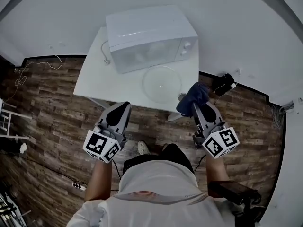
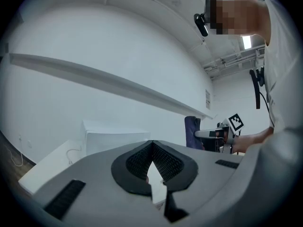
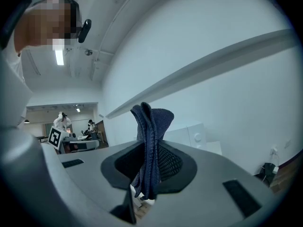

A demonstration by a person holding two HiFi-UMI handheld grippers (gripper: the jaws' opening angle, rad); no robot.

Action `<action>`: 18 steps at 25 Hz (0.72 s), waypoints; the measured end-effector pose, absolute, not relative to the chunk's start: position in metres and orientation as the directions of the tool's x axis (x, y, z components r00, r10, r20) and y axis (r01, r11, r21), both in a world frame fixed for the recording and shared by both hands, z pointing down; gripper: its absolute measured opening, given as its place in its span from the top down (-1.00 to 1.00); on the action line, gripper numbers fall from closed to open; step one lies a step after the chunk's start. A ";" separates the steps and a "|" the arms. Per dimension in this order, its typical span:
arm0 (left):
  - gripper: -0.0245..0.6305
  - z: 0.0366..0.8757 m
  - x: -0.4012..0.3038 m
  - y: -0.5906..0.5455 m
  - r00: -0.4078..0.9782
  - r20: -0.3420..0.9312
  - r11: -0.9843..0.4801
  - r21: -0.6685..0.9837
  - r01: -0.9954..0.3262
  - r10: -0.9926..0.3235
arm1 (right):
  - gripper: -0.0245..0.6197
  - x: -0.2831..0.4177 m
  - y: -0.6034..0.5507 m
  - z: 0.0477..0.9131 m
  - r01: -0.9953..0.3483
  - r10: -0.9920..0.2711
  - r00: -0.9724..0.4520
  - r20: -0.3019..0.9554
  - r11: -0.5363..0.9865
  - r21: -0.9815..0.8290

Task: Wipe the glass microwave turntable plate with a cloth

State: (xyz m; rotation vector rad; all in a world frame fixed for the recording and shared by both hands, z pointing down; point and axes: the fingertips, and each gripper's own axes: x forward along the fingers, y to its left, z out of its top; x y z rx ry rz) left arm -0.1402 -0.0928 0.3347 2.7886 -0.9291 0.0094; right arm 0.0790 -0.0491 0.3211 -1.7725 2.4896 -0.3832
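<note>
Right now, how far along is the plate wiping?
Done: glass plate sits on the table before the microwave; right gripper is shut on the cloth. In hand: the cloth hangs short of the plate. Left: apparently all the wiping; left gripper is shut, empty.

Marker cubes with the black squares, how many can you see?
2. One marker cube sits on the left gripper, lower left in the head view; the other is on the right gripper, lower right. None looks hidden.

Bright even light, sharp, heavy fisheye, dark vignetted corners
</note>
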 end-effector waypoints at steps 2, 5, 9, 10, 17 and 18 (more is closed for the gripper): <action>0.90 0.338 -0.138 -0.100 0.811 0.070 -0.789 0.196 -0.583 -0.581 | 0.72 0.080 -0.056 0.322 -0.920 -0.939 -0.328 0.099 0.294 -0.258; 0.90 0.344 -0.134 -0.111 0.820 0.071 -0.794 0.214 -0.569 -0.568 | 0.72 0.081 -0.066 0.322 -0.916 -0.939 -0.328 0.101 0.290 -0.276; 0.90 0.349 -0.123 -0.122 0.825 0.085 -0.797 0.222 -0.562 -0.558 | 0.72 0.087 -0.084 0.327 -0.912 -0.936 -0.336 0.106 0.295 -0.285; 0.90 0.349 -0.120 -0.126 0.824 0.090 -0.795 0.220 -0.565 -0.560 | 0.72 0.089 -0.088 0.330 -0.909 -0.934 -0.340 0.107 0.298 -0.292; 0.90 0.353 -0.088 -0.162 0.792 0.110 -0.763 0.218 -0.609 -0.601 | 0.72 0.116 -0.129 0.350 -0.873 -0.905 -0.406 0.125 0.344 -0.344; 0.90 0.355 -0.082 -0.167 0.785 0.116 -0.755 0.220 -0.618 -0.609 | 0.72 0.119 -0.136 0.355 -0.864 -0.896 -0.423 0.134 0.355 -0.357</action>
